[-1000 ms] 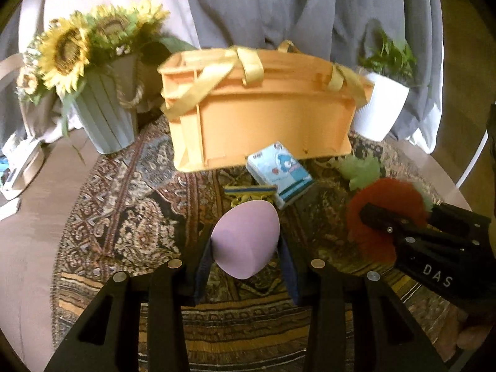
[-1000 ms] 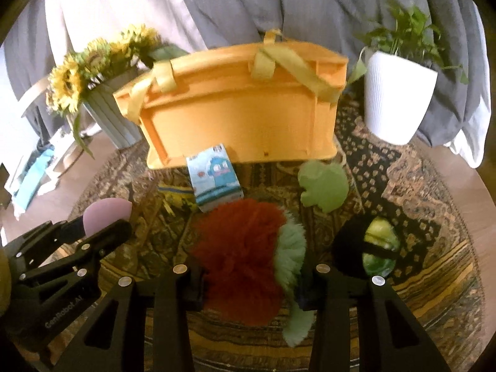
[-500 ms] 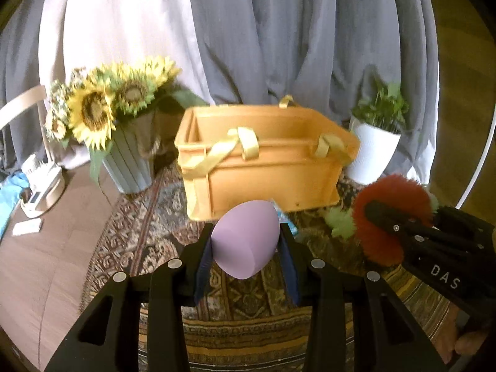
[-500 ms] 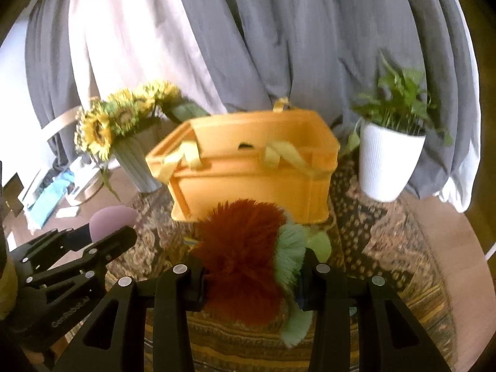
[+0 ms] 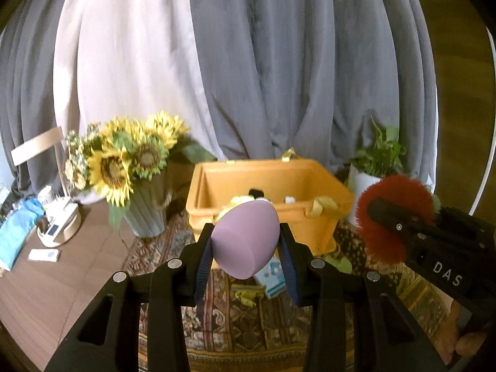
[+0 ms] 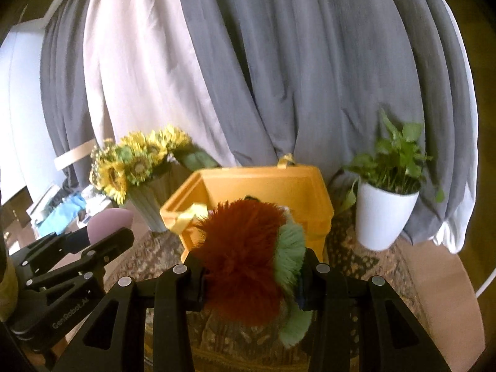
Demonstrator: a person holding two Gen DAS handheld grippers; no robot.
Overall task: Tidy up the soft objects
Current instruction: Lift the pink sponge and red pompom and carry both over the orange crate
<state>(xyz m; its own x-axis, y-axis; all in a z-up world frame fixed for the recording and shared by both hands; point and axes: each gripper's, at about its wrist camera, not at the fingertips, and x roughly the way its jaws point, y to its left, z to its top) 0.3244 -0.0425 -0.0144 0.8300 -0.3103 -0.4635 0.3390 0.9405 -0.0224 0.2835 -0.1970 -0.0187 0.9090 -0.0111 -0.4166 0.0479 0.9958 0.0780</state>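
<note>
Left hand-held gripper clenched on a lilac egg-shaped sponge, right hand-held gripper grasping a red-and-green fluffy pompom — both raised, orange basket at 12 o'clock beyond them.

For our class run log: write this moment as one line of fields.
left tongs: shut on purple sponge | right tongs: shut on red-green pompom | both: raised before orange basket | basket: open, holds items
</note>
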